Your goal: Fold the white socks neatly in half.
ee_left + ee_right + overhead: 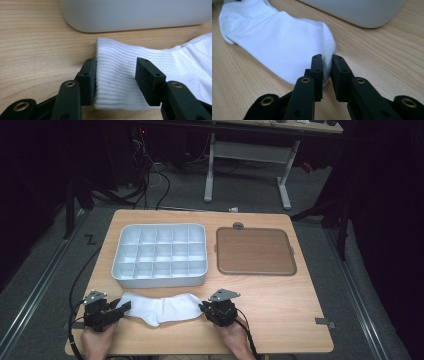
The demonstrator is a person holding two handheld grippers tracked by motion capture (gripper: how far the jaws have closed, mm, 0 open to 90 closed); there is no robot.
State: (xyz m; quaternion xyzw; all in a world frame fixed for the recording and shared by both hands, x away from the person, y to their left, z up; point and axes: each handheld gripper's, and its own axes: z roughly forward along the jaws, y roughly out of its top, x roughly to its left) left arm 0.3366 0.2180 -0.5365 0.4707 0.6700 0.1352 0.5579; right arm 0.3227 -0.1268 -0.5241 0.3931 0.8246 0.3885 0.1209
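At the near edge of a wooden counter (280, 310), we see a white sock (160, 307) lying flat, stretched between two hand-held grippers. The left gripper (122, 309) sits at the ribbed cuff with its fingers (88, 80) spread wide, one pad touching the cuff's edge and the other resting apart on top of the fabric, so nothing is clamped. The right gripper (203, 309) meets the toe end, its fingers (317, 72) drawn nearly together with the rounded tip of the sock pinched between them. A hand (97, 342) holds the left gripper from the bottom edge. Just beyond the sock stands a pale grey divided tray (160, 279), its compartments bare, and beside it to the right lies a brown flat tray (255, 251) with a grey rim.
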